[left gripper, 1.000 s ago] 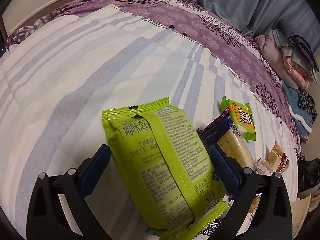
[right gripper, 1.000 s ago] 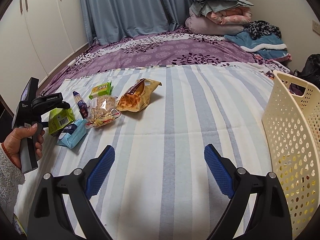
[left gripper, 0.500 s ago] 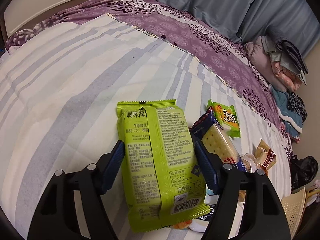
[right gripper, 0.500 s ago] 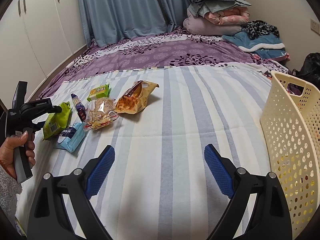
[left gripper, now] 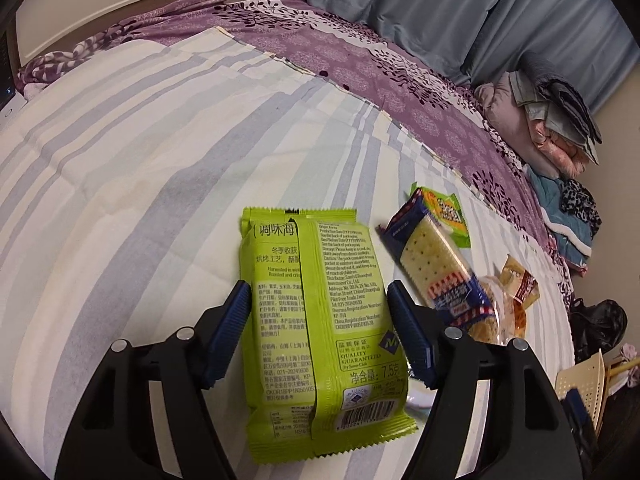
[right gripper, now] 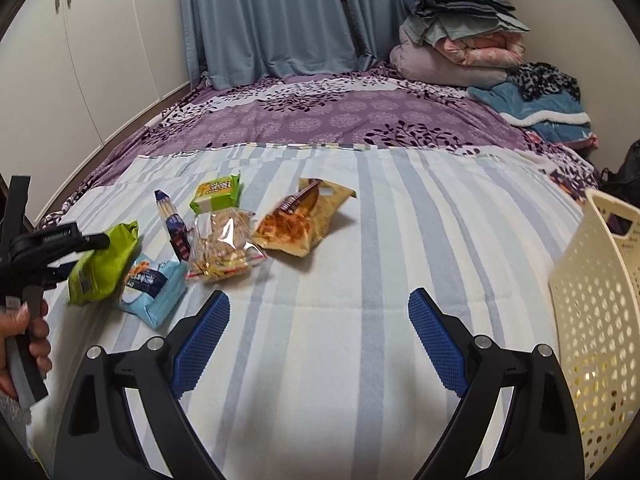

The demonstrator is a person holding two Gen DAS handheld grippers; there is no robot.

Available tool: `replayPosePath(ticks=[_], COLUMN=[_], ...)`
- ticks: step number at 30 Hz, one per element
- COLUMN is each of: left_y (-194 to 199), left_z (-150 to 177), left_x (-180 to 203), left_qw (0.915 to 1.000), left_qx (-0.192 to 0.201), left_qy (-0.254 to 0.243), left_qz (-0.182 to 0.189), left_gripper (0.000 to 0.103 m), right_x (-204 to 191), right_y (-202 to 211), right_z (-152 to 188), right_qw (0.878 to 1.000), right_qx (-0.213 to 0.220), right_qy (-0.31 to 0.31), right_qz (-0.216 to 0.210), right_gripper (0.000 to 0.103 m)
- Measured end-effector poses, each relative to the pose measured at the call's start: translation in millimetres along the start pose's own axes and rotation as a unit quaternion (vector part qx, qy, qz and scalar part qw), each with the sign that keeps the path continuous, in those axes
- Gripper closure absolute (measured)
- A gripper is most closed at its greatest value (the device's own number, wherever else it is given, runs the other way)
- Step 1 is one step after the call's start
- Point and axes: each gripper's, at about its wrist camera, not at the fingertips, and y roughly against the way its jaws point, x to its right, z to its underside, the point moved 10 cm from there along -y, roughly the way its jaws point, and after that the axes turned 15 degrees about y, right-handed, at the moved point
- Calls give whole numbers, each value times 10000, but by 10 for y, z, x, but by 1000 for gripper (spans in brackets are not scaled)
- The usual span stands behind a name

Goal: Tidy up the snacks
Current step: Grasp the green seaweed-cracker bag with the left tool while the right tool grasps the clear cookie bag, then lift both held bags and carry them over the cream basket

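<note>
Green snack packet (left gripper: 320, 328) sits between the two blue pads of the left tool (left gripper: 320, 320), and both pads press on its long sides, so this tool is clenched on it. The packet is lifted off the striped sheet (left gripper: 140, 168) of the bed; its printed back side faces the left camera and its barcode end points to the person. In the right wrist view the same packet (right gripper: 102, 264) hangs at the front of the left tool (right gripper: 80, 256), and a hand (right gripper: 32, 340) grips the handle below.

Just beside the packet, on the sheet, lies a light blue pack (right gripper: 154, 288). A cracker pack (left gripper: 436, 264) with dark blue ends lies next to it, then a small green and orange packet (left gripper: 448, 216), a clear bag of biscuits (right gripper: 224, 248) and a brown and gold bag (right gripper: 304, 220).

The right tool (right gripper: 318, 340) is released: its pads stand wide apart above the bare sheet, with nothing between them, well apart from the snacks. A cream basket (right gripper: 596, 320) with holes stands at the right edge of the bed.
</note>
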Motion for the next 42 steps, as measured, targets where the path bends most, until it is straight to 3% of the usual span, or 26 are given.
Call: replayPosePath(ticks=[3,7,12,15,19,31,35,37,41,42], left_y=[-16,-94,-173,-185,-80,549,714,774,855,859], left_z=[36,65,102,78,24,-222,-210,-201,-190,-186], left_x=[-65,-90,-109,-118,-142,-81,-18,3,20,27], left_qw=[10000,9997,9993,9995,9997,9960,9950,9946,9940,9940], left_qx=[-43,-228,-242,-160,76,835,911,936,970,970], left_qy=[-11,34,-80,-93,-190,-322,-358,-364,-365,-365], left_qz=[-57,-125,-268,-253,-162,68,209,267,346,357], left_gripper=[32,24,19,21,33,34,34,34,34,34], right_x=[-158,-353,-543,-583,-622,-1047,-1069,-1059,-1007,-985], right_y=[-147,-354,-730,-902,-1049,-1138,-1276,-1317,-1332,-1322], right_z=[-152,-327,-431,-437,-486,-620,-596,-564,-506,-498], right_qw=[9997,9988,9971,9965,9956,9907,9901,9901,9903,9907], right_qx=[29,56,-165,-287,-359,-455,-631,-710,-774,-770], right_qy=[114,378,578,580,487,883,817,747,742,750], right_qz=[-192,-298,-469,-537,-719,-934,-949,-956,-881,-830], right_gripper=[13,13,13,13,13,13,13,18,43,44])
